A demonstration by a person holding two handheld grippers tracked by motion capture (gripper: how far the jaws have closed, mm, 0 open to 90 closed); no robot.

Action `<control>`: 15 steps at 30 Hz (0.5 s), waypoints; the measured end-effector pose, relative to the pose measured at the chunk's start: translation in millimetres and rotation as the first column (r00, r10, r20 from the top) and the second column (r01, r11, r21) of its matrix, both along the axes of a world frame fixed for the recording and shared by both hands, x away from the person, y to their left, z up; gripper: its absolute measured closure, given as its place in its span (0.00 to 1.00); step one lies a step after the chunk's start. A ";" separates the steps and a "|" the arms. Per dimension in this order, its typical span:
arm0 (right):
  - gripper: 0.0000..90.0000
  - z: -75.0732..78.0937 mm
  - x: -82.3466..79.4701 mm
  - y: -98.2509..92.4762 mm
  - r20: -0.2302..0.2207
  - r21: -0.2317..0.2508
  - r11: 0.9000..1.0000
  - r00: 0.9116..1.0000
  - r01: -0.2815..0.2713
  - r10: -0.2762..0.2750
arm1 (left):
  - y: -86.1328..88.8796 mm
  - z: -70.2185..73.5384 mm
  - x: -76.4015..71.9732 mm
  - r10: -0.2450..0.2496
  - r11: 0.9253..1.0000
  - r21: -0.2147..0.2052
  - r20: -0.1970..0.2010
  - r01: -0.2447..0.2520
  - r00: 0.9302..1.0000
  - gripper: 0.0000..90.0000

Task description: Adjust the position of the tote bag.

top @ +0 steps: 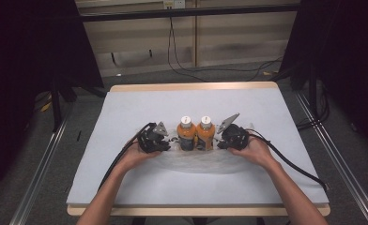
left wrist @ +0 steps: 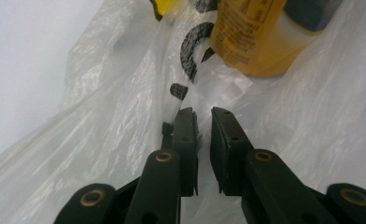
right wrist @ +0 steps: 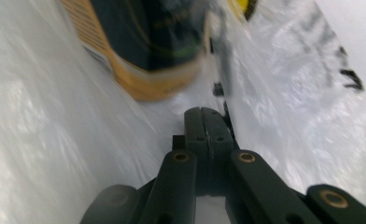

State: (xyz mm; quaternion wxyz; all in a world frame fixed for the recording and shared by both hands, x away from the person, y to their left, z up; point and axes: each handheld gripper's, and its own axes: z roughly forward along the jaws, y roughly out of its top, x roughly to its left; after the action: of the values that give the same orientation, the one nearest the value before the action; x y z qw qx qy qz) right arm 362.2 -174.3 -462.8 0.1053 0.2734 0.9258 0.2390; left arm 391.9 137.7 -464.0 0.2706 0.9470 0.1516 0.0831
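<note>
From the high view, two orange bottles (top: 195,133) are standing upright side by side near the middle of the white table (top: 126,108), sitting in a thin clear plastic bag (top: 196,161) that is spreading flat around their bases. The left gripper (top: 162,138) and right gripper (top: 225,137) are flanking the pair, each just beside a bottle. Open table is lying all round, with the edges well apart from the work.

In the left gripper view, the jaws are standing slightly apart with a fold of printed bag film (left wrist: 190,60) running up between them; whether the pads are actually pinching it is hard to say. The film is looking soft, light and slippery, so the rim fold seems the best place to take hold.

In the right gripper view, which is blurred, the jaws are pressed fully together, probably clamping bag film beside a bottle's base (right wrist: 144,70). Filled bottles would likely be weighing heavily on such thin film, which could be tearing or slipping if lifted unevenly.
</note>
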 end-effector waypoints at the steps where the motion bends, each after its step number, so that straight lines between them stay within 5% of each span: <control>1: 1.00 0.9 -0.1 -1.6 0.001 -0.018 1.000 1.000 0.007 -0.007 | 0.0 -0.1 -0.3 0.006 1.000 -0.002 0.001 -0.006 1.000 0.89; 7: 1.00 3.4 -0.8 -6.9 0.042 -0.147 0.989 0.999 0.013 -0.007 | 5.5 2.2 0.4 0.000 0.998 0.056 0.033 -0.002 0.999 0.90; 15: 1.00 5.3 0.8 -22.7 0.008 -0.166 0.985 0.999 0.049 -0.048 | 14.4 3.8 1.7 0.009 0.997 0.082 0.030 -0.011 1.000 0.91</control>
State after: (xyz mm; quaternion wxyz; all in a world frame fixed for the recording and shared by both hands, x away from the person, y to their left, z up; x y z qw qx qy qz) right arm 363.0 -197.1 -457.5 0.1354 0.2857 0.9353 0.1589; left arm 393.6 152.0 -460.2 0.2333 0.9552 0.1488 0.1045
